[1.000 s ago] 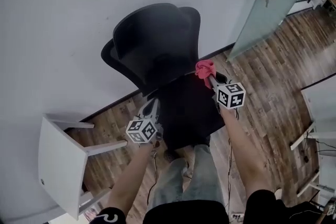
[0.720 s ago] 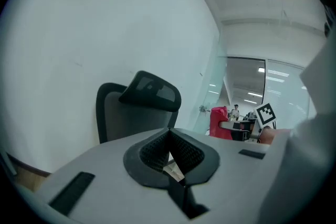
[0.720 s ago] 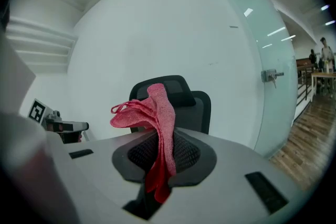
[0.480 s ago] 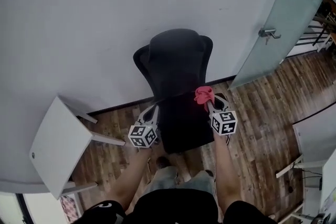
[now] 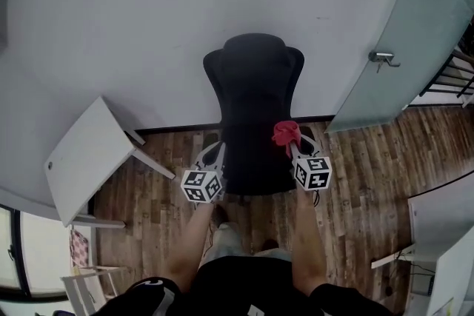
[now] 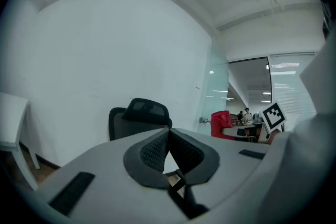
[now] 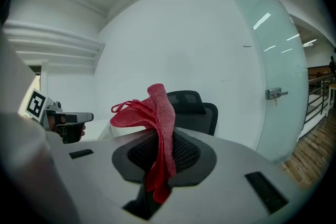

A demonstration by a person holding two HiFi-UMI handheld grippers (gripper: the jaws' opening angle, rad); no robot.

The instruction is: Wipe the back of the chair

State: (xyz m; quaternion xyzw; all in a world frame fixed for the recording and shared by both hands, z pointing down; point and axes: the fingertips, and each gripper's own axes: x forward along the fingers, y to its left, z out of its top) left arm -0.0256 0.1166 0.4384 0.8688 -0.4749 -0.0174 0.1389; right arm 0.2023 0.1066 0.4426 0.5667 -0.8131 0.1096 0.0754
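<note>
A black office chair (image 5: 252, 85) stands against the white wall, its tall back facing me; it also shows small and ahead as the chair (image 6: 139, 115) and the chair (image 7: 197, 107). My right gripper (image 5: 290, 146) is shut on a red cloth (image 5: 286, 133), level with the chair's right edge and short of the backrest. In the right gripper view the cloth (image 7: 157, 123) sticks up between the jaws of that gripper (image 7: 163, 139). My left gripper (image 5: 213, 150) hovers by the chair's left edge. Its jaw tips meet with nothing between them in the left gripper view (image 6: 168, 136).
A white table (image 5: 89, 152) stands tilted in view at the left, close to the chair. A frosted glass door (image 5: 400, 26) with a metal handle (image 5: 383, 58) is at the right. Wood plank floor (image 5: 355, 181) lies around my legs.
The head view has pulled back and swung, so the chair looks smaller, upright and centred. Both grippers keep their places beside the chair; the red cloth stays in the right one.
</note>
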